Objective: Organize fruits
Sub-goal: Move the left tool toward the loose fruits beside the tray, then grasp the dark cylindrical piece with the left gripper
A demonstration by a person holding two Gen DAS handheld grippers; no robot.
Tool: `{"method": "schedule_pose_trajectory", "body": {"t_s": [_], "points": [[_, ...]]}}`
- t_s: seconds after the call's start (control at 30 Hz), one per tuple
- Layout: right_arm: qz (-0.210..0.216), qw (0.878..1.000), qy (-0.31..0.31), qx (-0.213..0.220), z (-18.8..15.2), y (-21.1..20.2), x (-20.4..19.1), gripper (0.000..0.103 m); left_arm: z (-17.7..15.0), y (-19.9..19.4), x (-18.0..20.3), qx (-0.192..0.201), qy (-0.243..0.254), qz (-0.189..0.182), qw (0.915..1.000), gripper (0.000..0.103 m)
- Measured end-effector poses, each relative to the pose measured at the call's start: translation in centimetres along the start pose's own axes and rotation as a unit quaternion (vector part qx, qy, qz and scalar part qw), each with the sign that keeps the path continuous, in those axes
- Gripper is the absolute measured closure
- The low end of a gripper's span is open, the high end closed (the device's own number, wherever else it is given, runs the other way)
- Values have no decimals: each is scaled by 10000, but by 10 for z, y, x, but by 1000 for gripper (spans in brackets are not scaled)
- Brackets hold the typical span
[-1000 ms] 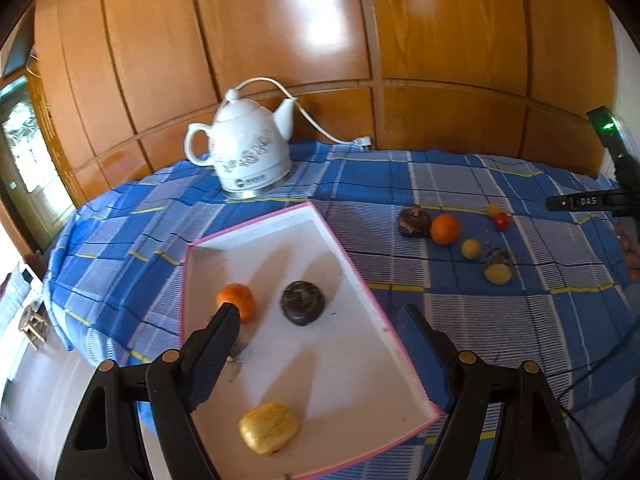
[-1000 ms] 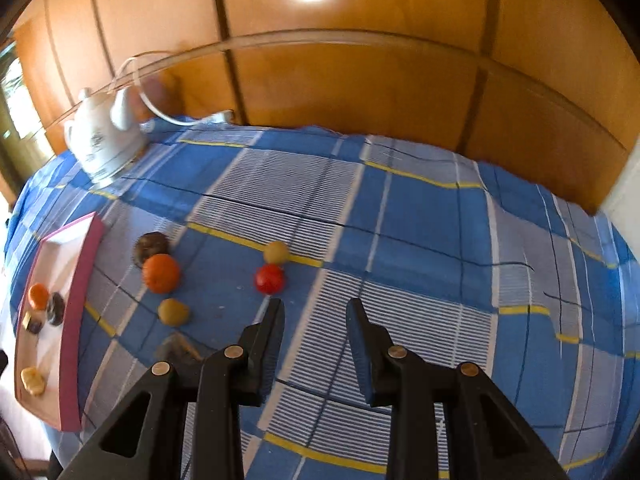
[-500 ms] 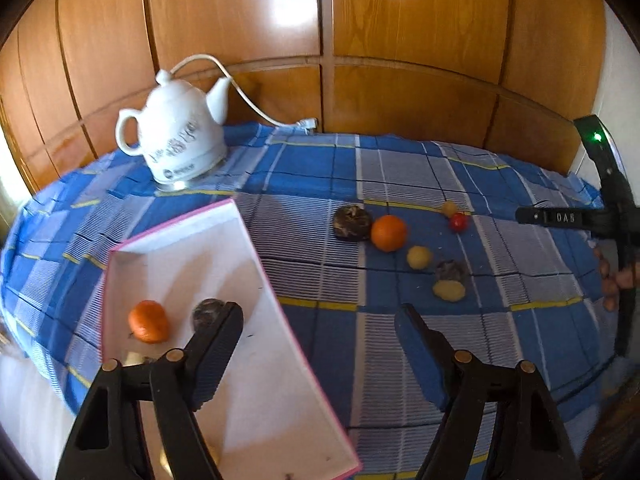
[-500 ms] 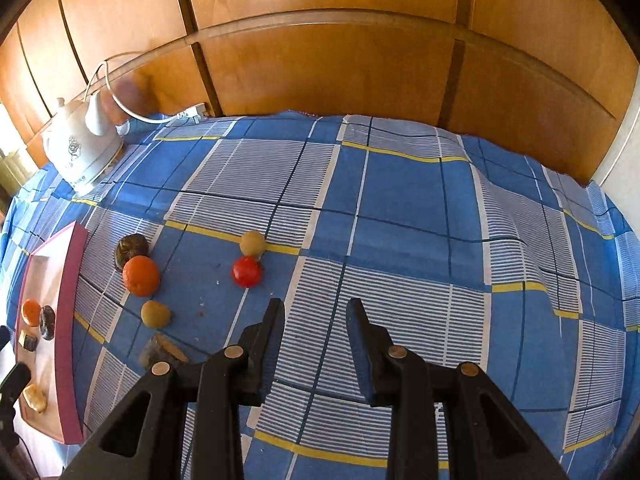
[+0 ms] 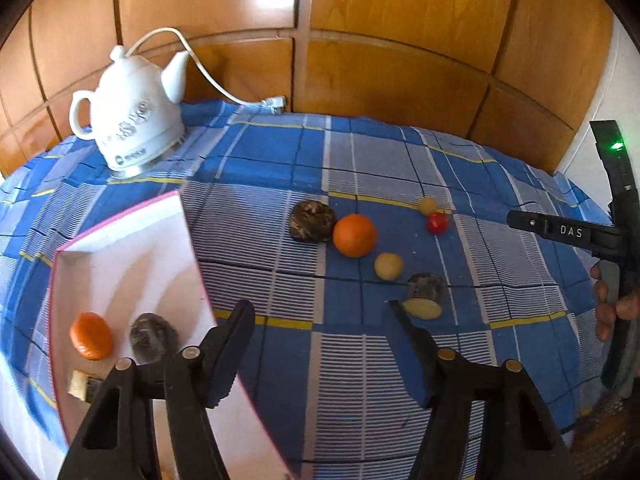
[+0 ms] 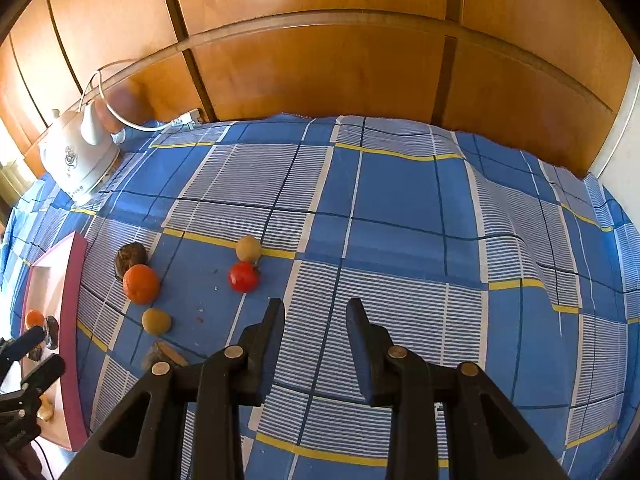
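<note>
Loose fruits lie on the blue checked cloth: a dark brown fruit [image 5: 312,222], an orange [image 5: 354,235], a red tomato [image 5: 437,223], two small yellow fruits [image 5: 388,266] and a cut fruit [image 5: 424,296]. The white tray with a pink rim [image 5: 120,240] holds an orange [image 5: 91,335], a dark fruit [image 5: 154,336] and a small piece. My left gripper [image 5: 320,312] hovers over the cloth just right of the tray, its jaws closing with nothing between them. My right gripper [image 6: 315,306] hangs right of the tomato [image 6: 243,276], its jaws a narrow gap apart and empty.
A white electric kettle [image 5: 128,120] with a cord stands at the back left against the wooden wall panels. The cloth drops off at the table's edges. A hand [image 5: 612,304] holds the right gripper's handle at the right edge of the left wrist view.
My left gripper has swung right, from above the tray to the cloth beside it, and its jaws have narrowed. The right gripper has hardly moved.
</note>
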State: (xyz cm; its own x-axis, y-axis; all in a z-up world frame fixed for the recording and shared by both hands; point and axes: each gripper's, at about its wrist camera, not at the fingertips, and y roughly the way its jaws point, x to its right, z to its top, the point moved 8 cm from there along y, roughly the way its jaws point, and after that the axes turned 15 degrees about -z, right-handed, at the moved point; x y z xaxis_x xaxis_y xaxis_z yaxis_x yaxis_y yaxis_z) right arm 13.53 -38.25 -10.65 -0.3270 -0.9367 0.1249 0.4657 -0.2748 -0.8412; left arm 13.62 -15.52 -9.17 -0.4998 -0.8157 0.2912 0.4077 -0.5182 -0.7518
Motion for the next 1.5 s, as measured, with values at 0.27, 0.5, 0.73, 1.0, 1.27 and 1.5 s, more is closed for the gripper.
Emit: {"method": "schedule_pose_trajectory", "body": {"t_s": [0.27, 0.5, 0.73, 1.0, 1.27, 1.5], "points": [[72, 10000, 20, -8, 2, -1, -1, 71, 2, 25, 31, -231, 92, -520, 9983, 39], [113, 9999, 66, 5, 3, -3, 0, 71, 0, 53, 52, -495, 225, -706, 9960, 38], [141, 9998, 144, 0, 4, -4, 2, 70, -4, 78, 62, -679, 240, -776, 9944, 39], [179, 9997, 132, -46, 3, -1, -1, 70, -9, 103, 63, -873, 171, -866, 9923, 66], [697, 9974, 38, -181, -3, 4, -20, 70, -30, 77, 63, -692, 240, -1008, 9922, 66], [830, 9957, -261, -318, -9, 16, -44, 65, -47, 66, 56, -618, 328, -960, 9929, 66]]}}
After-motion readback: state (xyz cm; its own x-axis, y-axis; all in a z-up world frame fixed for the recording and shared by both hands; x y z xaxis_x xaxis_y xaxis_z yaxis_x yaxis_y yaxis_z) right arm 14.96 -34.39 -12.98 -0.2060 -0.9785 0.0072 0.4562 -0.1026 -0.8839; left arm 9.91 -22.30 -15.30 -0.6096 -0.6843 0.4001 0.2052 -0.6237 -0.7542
